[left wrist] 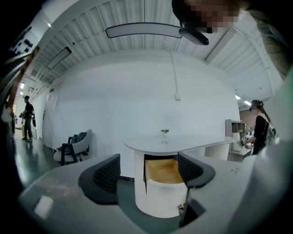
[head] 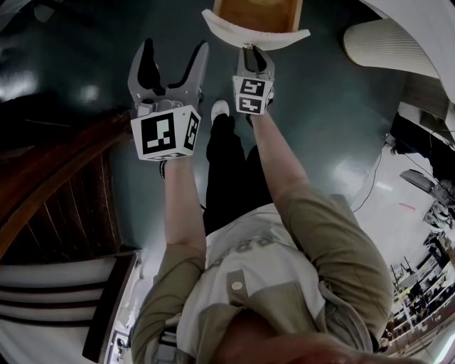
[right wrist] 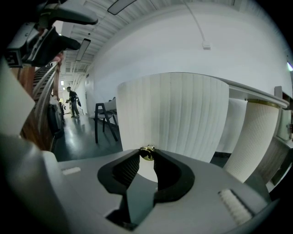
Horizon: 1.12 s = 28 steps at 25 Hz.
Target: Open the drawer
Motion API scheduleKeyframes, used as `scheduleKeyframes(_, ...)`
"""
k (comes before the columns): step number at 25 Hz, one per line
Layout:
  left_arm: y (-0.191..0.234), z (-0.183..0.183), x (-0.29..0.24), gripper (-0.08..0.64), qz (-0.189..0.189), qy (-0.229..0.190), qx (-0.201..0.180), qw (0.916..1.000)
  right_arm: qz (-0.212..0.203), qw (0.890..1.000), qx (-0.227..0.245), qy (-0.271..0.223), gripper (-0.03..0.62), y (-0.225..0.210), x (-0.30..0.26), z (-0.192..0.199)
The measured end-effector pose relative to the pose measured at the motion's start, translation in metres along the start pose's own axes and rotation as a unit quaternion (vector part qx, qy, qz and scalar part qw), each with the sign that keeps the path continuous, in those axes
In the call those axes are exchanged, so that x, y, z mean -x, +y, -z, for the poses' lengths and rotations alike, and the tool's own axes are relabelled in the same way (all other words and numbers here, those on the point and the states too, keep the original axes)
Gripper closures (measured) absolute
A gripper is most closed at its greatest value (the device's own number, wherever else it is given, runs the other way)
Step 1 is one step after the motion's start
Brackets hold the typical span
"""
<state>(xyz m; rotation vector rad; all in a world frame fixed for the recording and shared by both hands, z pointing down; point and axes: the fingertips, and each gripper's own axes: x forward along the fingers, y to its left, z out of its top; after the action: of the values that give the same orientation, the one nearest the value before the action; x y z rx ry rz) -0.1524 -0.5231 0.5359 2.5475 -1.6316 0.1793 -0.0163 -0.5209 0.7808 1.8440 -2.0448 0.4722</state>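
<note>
The drawer [head: 257, 14] stands pulled out of the round white pedestal, showing its wooden inside [left wrist: 161, 170] behind a curved, ribbed white front [right wrist: 174, 114]. My right gripper [head: 249, 51] is shut on the small brass knob [right wrist: 147, 152] at the middle of that front, with both black pads [right wrist: 130, 165] pinching it. My left gripper [head: 175, 46] hovers to the left of the drawer, apart from it, its jaws wide open with nothing between them. In the left gripper view the drawer and its knob [left wrist: 182, 206] show between the open fingers [left wrist: 106, 174].
A white tabletop [left wrist: 183, 144] with a small plant [left wrist: 164, 131] overhangs the drawer. A ribbed white pillar [right wrist: 256, 137] stands to the right. Dark wooden stairs [head: 50, 185] run on the left. A chair [left wrist: 73, 148] and people stand far off. The person's legs [head: 227, 163] are below the grippers.
</note>
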Motion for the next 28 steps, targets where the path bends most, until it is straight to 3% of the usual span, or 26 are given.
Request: scheduleKeyframes(28, 0.0022, 0.0046, 0.0048, 0.16, -0.007, 0.003, 0.002, 1.0, -0.002, 1.0, -0.002, 0.001, 0.491, 0.0047, 0.0113, 0.0086)
